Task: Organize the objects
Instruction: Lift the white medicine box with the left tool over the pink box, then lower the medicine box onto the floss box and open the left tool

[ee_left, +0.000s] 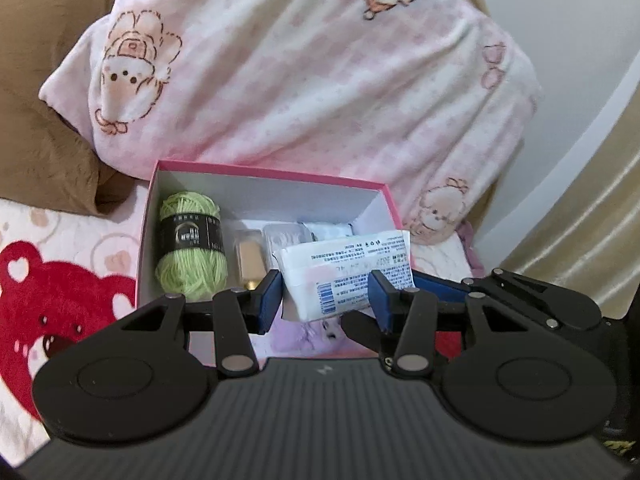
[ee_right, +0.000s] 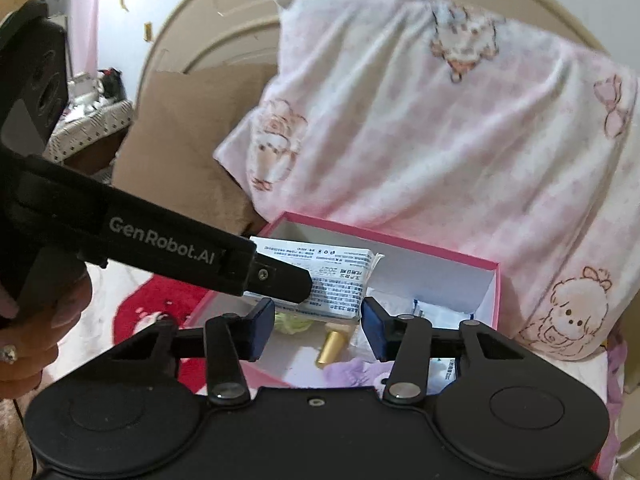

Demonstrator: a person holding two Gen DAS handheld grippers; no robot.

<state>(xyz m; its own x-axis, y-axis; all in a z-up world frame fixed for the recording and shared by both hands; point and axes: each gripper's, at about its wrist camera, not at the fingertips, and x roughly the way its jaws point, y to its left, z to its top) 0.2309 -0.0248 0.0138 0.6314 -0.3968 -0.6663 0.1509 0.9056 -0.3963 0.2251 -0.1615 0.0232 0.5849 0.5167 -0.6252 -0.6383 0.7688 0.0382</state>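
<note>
— What is all this sitting on?

— A bed. The cover (ee_left: pixel 80 236) is fluffy pink with a big red bear on it. A pink checked pillow (ee_left: pixel 320 80) with cartoon animals leans up at the back, with a brown cushion (ee_left: pixel 40 140) to the left of it.

— And the room?

— A curved beige headboard (ee_right: pixel 240 8) stands behind the pillow, with a pale wall (ee_left: pixel 580 40) and a shiny gold curtain (ee_left: pixel 580 220) off to the right.

— Where's the box?

— The pink box (ee_left: pixel 272 170), white inside, lies open on the cover just in front of the pillow. A ball of green yarn (ee_left: pixel 192 248) lies along its left side, next to a small gold tube (ee_right: pixel 332 348) and some clear wrappers.

— The tongs?

— The left gripper (ee_left: pixel 324 300) clamps a white packet (ee_left: pixel 348 268) with printed text, up over the box's near edge. A hand (ee_right: pixel 32 320) grips its handle. The right gripper (ee_right: pixel 318 330) stands partly open with nothing between its blue pads, just beside the packet.
</note>
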